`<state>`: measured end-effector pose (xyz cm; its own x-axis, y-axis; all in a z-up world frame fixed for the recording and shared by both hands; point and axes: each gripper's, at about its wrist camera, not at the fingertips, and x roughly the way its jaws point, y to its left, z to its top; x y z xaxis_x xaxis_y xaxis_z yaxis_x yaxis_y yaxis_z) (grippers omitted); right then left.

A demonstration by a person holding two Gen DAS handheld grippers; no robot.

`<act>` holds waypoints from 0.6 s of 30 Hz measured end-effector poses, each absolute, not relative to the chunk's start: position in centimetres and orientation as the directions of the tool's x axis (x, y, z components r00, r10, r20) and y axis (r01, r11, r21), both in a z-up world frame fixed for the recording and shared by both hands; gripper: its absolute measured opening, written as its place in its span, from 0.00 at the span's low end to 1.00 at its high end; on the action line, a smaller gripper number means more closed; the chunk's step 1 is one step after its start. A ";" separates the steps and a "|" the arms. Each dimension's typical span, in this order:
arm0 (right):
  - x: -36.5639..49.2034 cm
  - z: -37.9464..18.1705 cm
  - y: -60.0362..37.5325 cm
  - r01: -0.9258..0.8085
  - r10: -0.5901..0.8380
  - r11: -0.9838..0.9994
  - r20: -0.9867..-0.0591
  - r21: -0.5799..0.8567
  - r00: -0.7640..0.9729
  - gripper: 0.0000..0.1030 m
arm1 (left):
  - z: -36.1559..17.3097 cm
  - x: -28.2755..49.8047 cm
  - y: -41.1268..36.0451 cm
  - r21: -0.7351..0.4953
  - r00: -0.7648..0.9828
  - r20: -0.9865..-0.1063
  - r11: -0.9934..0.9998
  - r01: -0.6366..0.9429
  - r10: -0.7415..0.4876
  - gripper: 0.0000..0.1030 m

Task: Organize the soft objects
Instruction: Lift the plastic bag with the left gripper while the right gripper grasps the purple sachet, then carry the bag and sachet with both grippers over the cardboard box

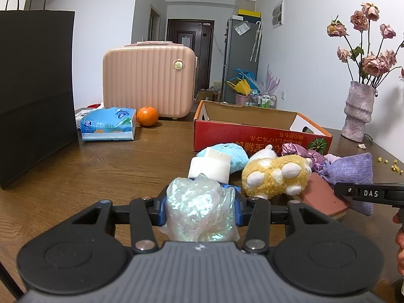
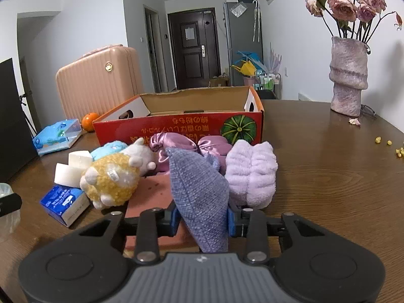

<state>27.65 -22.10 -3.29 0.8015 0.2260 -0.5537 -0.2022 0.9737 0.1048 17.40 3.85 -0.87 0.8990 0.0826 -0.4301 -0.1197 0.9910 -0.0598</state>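
My left gripper (image 1: 200, 208) is shut on a crumpled iridescent plastic bag (image 1: 199, 209), low over the table. My right gripper (image 2: 203, 221) is shut on a purple knitted cloth (image 2: 199, 197). Ahead stands an open red cardboard box (image 2: 176, 126), also in the left wrist view (image 1: 252, 136). In front of it lie a yellow plush toy (image 2: 111, 179), a blue plush (image 2: 108, 149), white foam blocks (image 2: 73, 168), a satin purple cloth (image 2: 171, 144), a fluffy lilac towel (image 2: 250, 174) and a pink sponge (image 2: 154, 197).
A black paper bag (image 1: 35, 96) stands at the left, with a tissue pack (image 1: 107, 125), an orange (image 1: 147, 116) and a pink suitcase (image 1: 149, 80) behind. A small blue box (image 2: 65, 204) lies near the plush. A vase of roses (image 2: 348, 75) stands at the right.
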 end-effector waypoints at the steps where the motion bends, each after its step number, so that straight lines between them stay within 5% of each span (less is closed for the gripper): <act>1: 27.5 -3.2 -22.2 -0.204 0.227 0.973 -0.548 0.104 0.805 0.32 | -0.8 17.4 3.9 -0.061 0.899 -0.429 0.991 -0.119 0.082 0.45; 18: 23.5 1.2 -22.7 -0.281 0.288 0.957 -0.356 0.072 0.889 0.31 | 0.9 17.0 3.8 -0.049 0.917 -0.389 0.992 -0.116 0.088 0.44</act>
<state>23.53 -22.68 1.17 0.8890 0.2878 -0.3561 -0.2810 0.9570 0.0719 17.03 3.78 0.95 0.9171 0.0882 -0.3887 -0.1161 0.9920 -0.0488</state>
